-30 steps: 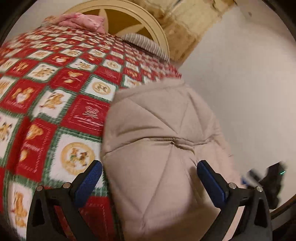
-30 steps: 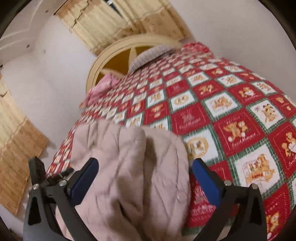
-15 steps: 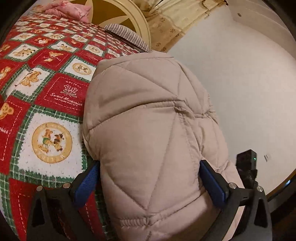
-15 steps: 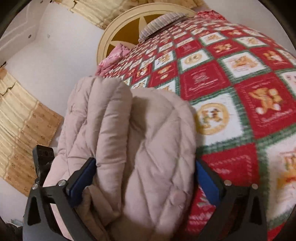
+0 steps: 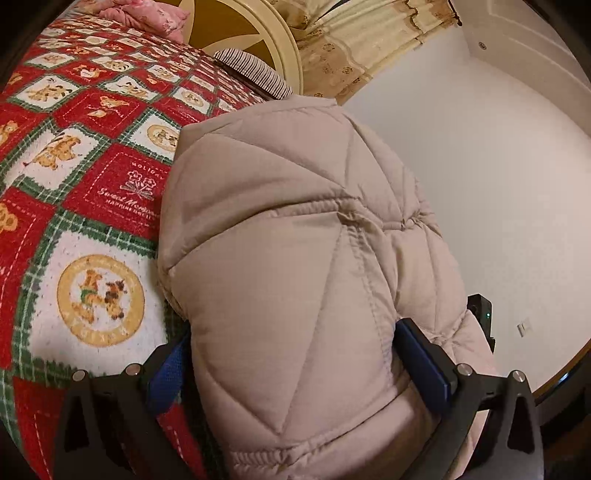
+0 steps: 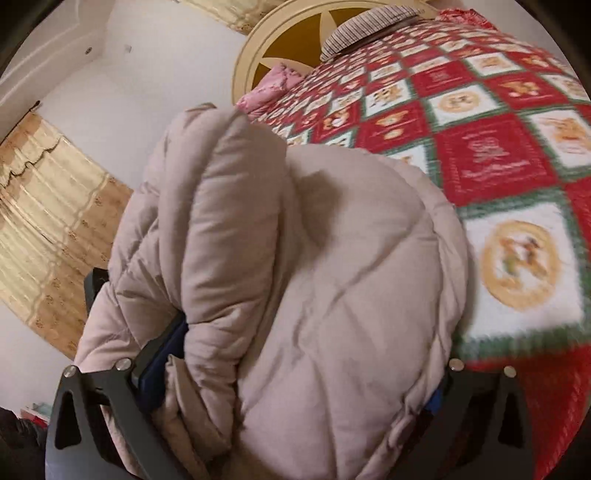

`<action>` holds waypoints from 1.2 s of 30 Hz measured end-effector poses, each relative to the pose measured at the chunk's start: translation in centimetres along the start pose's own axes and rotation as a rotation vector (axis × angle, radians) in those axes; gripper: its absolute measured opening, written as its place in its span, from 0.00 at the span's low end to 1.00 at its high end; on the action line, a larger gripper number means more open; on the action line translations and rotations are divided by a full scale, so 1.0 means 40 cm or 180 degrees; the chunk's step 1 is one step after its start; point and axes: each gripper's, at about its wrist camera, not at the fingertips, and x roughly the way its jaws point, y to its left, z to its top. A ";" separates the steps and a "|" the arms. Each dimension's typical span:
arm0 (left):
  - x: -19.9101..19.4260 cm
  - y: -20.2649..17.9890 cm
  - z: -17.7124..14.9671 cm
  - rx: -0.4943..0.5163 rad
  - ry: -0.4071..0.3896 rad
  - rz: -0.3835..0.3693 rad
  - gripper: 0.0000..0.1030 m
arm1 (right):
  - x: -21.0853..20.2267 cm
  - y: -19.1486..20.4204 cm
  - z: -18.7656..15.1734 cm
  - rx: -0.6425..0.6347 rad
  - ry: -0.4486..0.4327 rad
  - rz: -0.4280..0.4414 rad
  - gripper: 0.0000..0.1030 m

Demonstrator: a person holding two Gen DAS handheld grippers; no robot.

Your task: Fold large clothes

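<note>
Lying bundled at the edge of the bed (image 5: 85, 206), on the red patchwork quilt (image 6: 495, 158): a beige quilted jacket (image 5: 295, 258). Spread wide around its bulk, blue pads pressing both sides: left hand-held gripper (image 5: 295, 365). Likewise straddling the padding: right hand-held gripper (image 6: 295, 369).

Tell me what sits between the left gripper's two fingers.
The left wrist view shows the folded beige quilted jacket bulging between the left gripper fingers, which straddle it.

I count one puffy beige quilted jacket (image 5: 295, 258), one red-and-green patchwork bedspread (image 5: 92, 147), one striped pillow (image 5: 255, 72), one pink pillow (image 5: 147, 14).
</note>
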 end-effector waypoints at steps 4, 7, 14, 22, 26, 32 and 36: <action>0.000 -0.010 -0.007 0.0104 -0.0014 -0.0055 0.99 | 0.004 0.029 -0.022 0.0002 0.0093 0.0026 0.97; -0.012 -0.026 -0.017 0.0211 0.0044 -0.0084 0.97 | -0.014 0.067 -0.069 0.0049 0.0144 0.0078 0.85; -0.123 -0.116 -0.151 0.0431 0.0131 -0.0278 0.95 | -0.115 0.129 -0.220 0.0273 0.0017 0.0215 0.74; -0.128 -0.319 -0.235 0.0573 0.0314 -0.0945 0.95 | -0.320 0.210 -0.356 0.0461 -0.0319 0.0442 0.67; -0.056 -0.434 -0.257 0.0684 0.0467 -0.1297 0.95 | -0.456 0.219 -0.381 0.0505 -0.0643 0.0450 0.65; 0.107 -0.604 -0.233 0.0740 0.0659 -0.1757 0.95 | -0.641 0.189 -0.383 0.0437 -0.1080 0.0072 0.63; 0.227 -0.686 -0.192 0.0803 0.0695 -0.1967 0.95 | -0.752 0.159 -0.330 0.0313 -0.1380 -0.0213 0.63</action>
